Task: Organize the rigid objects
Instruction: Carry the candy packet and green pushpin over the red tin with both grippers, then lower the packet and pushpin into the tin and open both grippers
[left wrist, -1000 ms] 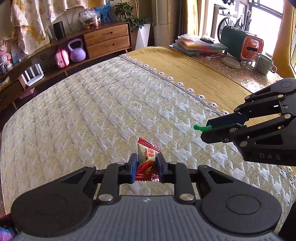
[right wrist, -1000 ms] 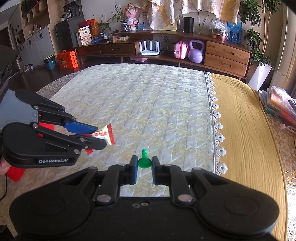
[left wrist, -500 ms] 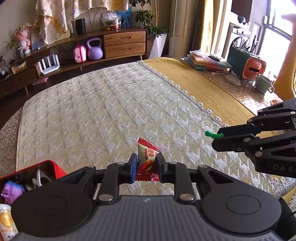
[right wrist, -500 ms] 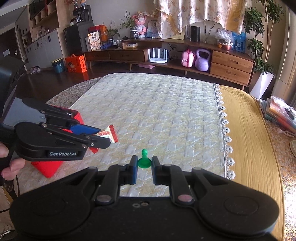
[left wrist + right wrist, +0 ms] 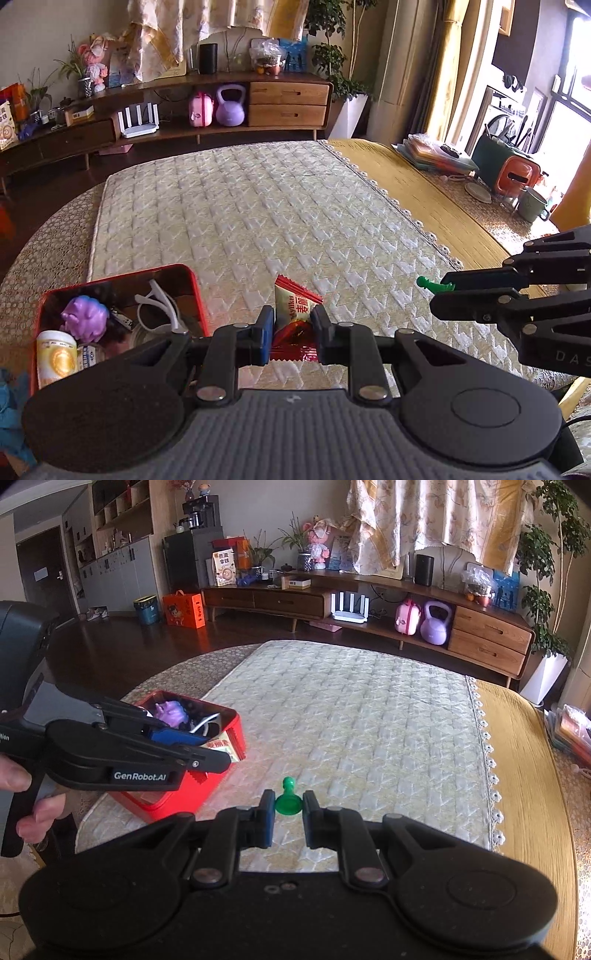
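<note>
A big quilted mat covers the table. A red box full of small things sits on it. Just beside the box, the left gripper squeezes a snack packet. The right gripper pinches a little green pawn above the mat.

The left wrist view looks forward along the left gripper from close behind its fingers, low over the quilted mat, facing the wooden sideboard with windows to its right. The right wrist view sits likewise behind the right gripper, facing the same sideboard from further right, taking in more of the room to the left. Both share the mat, the red box, the purple kettlebell, and each shows the other gripper from the side.
</note>
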The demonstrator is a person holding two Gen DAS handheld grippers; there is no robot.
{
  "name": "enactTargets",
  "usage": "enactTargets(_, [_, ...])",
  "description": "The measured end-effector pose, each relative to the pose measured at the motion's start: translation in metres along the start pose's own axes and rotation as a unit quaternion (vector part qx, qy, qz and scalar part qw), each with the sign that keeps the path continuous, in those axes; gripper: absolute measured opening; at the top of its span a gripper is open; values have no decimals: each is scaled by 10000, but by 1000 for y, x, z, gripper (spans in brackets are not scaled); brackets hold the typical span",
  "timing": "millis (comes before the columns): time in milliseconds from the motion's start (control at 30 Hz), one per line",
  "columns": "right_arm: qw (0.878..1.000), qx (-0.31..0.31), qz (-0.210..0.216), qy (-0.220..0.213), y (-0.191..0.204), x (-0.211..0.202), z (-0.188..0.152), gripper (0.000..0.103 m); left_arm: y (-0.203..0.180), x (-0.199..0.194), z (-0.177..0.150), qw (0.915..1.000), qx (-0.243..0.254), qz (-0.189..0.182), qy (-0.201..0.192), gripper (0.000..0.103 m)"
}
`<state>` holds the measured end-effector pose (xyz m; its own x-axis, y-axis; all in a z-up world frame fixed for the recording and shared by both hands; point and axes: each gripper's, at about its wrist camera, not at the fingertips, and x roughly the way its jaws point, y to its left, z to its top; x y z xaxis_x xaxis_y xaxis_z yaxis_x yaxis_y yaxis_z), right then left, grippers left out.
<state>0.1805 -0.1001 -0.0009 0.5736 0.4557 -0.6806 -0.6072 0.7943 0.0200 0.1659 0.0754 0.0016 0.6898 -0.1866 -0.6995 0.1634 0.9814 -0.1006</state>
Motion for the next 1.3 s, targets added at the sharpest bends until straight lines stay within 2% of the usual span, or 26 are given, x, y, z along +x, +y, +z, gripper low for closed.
enactTargets(300, [9992,-267,306,-18,52,11,11,14,51,-33,-24,9988,-374,292,-93,22])
enactTargets(633, [9968,-521,582,151,97,43,18,14,110,-45,-49,9943,-813,683,-14,21])
enactTargets(833, [9956,-562,693,269,114,65,18,14,130,-40,-59,9919,-962,822,91,22])
enactTargets(967, [9955,-555,672,367,124,84,19,14,139,-30,-61,9909,-1077,781,216,22])
enactTargets(1300, [9940,-436,731,682,134,124,15,14,139,1,-53,9918,-974,731,392,22])
